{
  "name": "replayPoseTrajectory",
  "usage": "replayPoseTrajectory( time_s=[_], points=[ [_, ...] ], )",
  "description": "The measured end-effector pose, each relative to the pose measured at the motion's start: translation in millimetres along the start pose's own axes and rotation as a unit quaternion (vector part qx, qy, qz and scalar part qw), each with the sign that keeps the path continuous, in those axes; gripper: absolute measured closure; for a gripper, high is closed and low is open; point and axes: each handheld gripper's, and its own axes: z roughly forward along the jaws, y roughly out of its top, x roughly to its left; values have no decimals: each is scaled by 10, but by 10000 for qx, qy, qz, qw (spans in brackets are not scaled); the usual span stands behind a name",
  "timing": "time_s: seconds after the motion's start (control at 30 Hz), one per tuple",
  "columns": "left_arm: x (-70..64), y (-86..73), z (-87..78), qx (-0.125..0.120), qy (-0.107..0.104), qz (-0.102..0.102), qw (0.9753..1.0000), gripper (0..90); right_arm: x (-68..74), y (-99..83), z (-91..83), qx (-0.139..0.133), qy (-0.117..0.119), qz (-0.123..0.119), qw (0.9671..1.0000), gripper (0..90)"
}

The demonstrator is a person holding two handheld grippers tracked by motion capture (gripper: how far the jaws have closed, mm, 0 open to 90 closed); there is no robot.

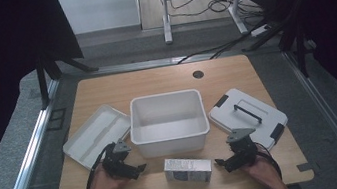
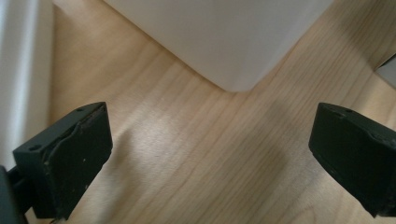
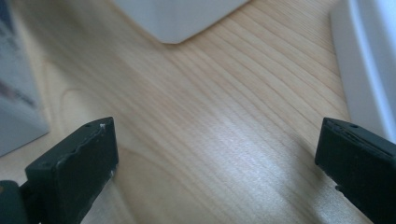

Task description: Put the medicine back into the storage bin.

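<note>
Right now both grippers are hovering low over the table (image 1: 105,91), just in front of the white bin (image 1: 168,122), with a small carton (image 1: 188,169) lying on its side between them. The left gripper (image 1: 135,170) is holding its jaws wide apart with nothing between them, and the right gripper (image 1: 222,163) is doing the same; the gripper views are showing bare wood between the jaws. Judging from this, the step in hand is picking up the carton, probably to put it in the bin. To do it well, one gripper should be closing across the carton's narrow sides, squarely and near the middle, so it is not twisting or slipping when lifted over the bin's rim. The bin is standing open and looking empty. Left of the bin a shallow white tray (image 1: 95,134) is lying empty too. Right of the bin a white lid (image 1: 247,117) with a dark handle and dark clips is lying flat
</note>
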Motion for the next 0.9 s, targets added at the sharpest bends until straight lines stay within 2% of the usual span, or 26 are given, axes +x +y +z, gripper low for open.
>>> replayPoseTrajectory(
  time_s=[0.1,0.2,0.3,0.53,0.63,0.7,0.73,0.9],
  points=[
    [-38,-35,31,-90,129,74,9998,0,12,25,-40,83,71,-75,9999,0],
    [-43,-53,37,-172,144,59,9997,0,37,45,-76,151,265,-136,9994,3],
    [-44,-53,37,-173,148,60,9997,0,90,60,-119,230,355,-247,9988,15],
    [-49,-55,36,-173,167,40,9997,0,249,199,-231,496,653,-588,9949,26],
    [-50,-56,35,-171,172,34,9997,0,320,284,-259,633,747,-758,9923,33],
    [-51,-57,34,-171,177,24,9997,0,368,346,-266,777,858,-881,9894,33],
    [-52,-57,34,-171,177,20,9997,0,404,390,-265,884,932,-989,9868,33],
    [-49,-57,34,-169,173,32,9997,0,510,530,-268,1204,1087,-1252,9788,48]
  ],
)
